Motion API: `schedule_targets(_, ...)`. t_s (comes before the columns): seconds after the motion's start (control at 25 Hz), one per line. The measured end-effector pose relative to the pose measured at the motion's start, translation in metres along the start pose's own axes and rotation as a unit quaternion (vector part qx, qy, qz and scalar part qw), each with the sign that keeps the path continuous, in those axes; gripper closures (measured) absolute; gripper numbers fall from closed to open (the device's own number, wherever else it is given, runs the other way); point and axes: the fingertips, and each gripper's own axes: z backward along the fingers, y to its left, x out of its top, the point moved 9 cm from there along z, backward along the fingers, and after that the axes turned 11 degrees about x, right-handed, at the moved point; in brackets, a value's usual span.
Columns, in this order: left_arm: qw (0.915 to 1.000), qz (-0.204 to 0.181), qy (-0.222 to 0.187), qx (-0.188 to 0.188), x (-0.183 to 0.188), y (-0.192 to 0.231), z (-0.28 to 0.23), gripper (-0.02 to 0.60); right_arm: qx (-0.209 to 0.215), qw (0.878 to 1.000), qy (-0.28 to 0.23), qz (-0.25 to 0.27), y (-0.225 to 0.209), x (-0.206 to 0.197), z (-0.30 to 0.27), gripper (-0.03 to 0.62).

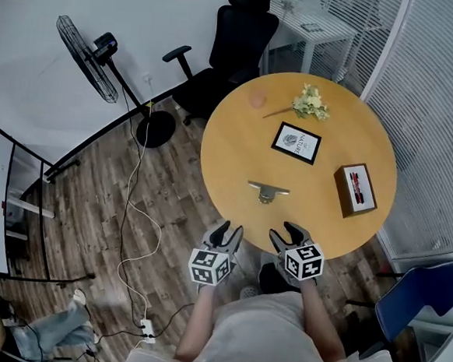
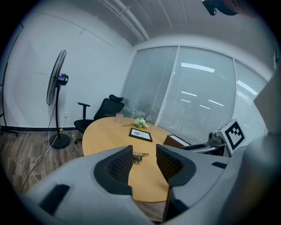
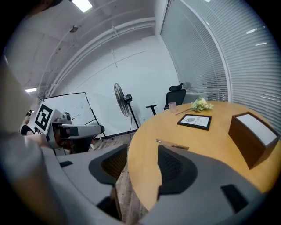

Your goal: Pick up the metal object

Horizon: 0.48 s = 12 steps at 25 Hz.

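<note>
With my left gripper point(image 1: 230, 230) and right gripper point(image 1: 283, 234) at the near edge, fingers apart and empty, the low metal object point(image 1: 268, 190) lying mid-tabletop point(image 1: 237, 146) could skid away if nudged before I close.

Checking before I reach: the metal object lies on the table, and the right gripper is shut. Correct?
No. The metal object does lie on the table, but the right gripper is open, nothing between its fingers; the right gripper view shows it.
</note>
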Motion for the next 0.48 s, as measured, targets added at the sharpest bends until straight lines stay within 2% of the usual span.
schedule_targets(0.16,0.9999,-0.004,0.005,0.009,0.008,0.001,-0.019,0.420,0.005,1.000,0.004,0.004,-0.019,0.011,-0.014,0.381)
schedule_targets(0.48,0.9993,-0.008,0.028,0.025,0.008,0.001,-0.036,0.420,0.029,0.998,0.044,0.029,-0.037,0.018,-0.044,0.381)
